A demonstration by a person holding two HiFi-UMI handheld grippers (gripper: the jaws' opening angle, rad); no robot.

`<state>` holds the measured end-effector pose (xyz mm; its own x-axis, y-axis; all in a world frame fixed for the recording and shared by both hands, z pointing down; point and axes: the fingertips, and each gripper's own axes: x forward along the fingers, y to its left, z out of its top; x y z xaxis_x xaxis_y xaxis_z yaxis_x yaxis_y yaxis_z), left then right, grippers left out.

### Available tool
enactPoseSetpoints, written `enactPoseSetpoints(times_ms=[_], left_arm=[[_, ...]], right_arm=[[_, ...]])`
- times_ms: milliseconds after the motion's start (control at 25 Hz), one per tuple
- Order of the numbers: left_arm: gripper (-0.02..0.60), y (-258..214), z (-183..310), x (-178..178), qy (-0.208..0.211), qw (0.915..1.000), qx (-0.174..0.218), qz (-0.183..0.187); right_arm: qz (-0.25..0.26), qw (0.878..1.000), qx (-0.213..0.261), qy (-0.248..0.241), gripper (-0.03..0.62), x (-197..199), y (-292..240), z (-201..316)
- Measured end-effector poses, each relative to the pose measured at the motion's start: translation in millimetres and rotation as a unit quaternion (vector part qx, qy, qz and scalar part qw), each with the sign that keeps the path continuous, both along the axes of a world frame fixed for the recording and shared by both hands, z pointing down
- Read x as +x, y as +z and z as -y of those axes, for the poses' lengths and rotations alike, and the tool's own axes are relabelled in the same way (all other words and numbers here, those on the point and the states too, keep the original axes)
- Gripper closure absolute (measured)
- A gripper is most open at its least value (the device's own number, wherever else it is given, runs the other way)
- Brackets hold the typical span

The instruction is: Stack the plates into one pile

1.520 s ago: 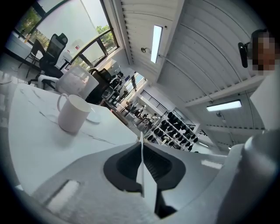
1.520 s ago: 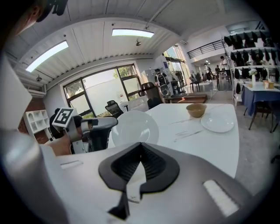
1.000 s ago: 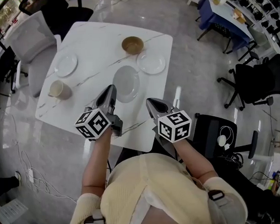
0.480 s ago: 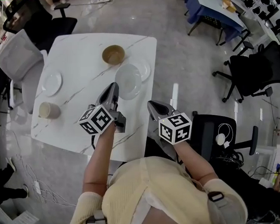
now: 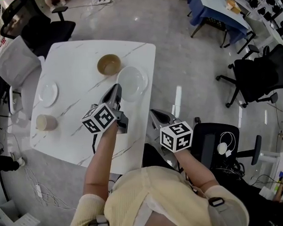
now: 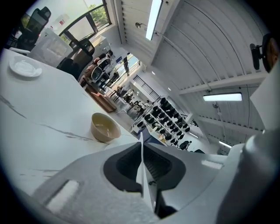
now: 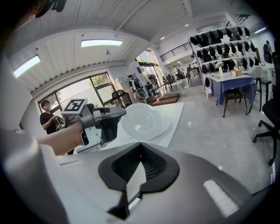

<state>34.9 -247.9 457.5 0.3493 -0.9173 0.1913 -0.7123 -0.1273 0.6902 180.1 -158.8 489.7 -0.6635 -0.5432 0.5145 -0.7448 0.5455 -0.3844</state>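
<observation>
Note left gripper (image 5: 116, 89) clamped on rim of round white ceramic plate (image 5: 133, 80), right gripper (image 5: 153, 113) closed, empty. Handle as stiff, slick, breakable; grip rim only.

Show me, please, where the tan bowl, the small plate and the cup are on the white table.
tan bowl (image 5: 108, 64), head view, on its inner bottom.
small plate (image 5: 47, 92), head view, on its centre.
cup (image 5: 45, 122), head view, on its middle.
</observation>
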Motion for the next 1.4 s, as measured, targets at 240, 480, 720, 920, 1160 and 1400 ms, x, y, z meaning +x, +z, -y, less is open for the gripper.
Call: enactPoseSetpoints(times_ms=[240,480,720,920,1160,1400], left_arm=[[0.571,10.4,17.0,-3.4,-0.008,0.9998,-0.018,0.0],[0.568,33.6,22.8,-8.1,-0.015,0.9973,-0.07,0.02],[0.558,58.3,30.6,-6.4,-0.015,0.993,-0.115,0.022],[0.543,72.0,38.9,-10.7,-0.006,0.9884,-0.14,0.059],[0.526,87.4,40.5,-19.5,0.005,0.9735,-0.173,0.15],[0.52,89.4,44.0,-22.0,0.017,0.9639,-0.164,0.209]], right_arm=[[0.006,1.0,-0.016,-0.002,0.594,6.0,12.7,13.7],[0.013,1.0,-0.027,-0.002,0.592,5.3,19.5,27.5],[0.02,0.999,-0.038,-0.006,0.592,3.5,25.8,32.3],[0.02,0.999,-0.046,0.001,0.593,11.3,32.0,38.9],[0.022,0.999,-0.049,0.003,0.592,14.8,36.9,45.1],[0.024,0.998,-0.054,0.0,0.592,12.1,40.7,48.1]])
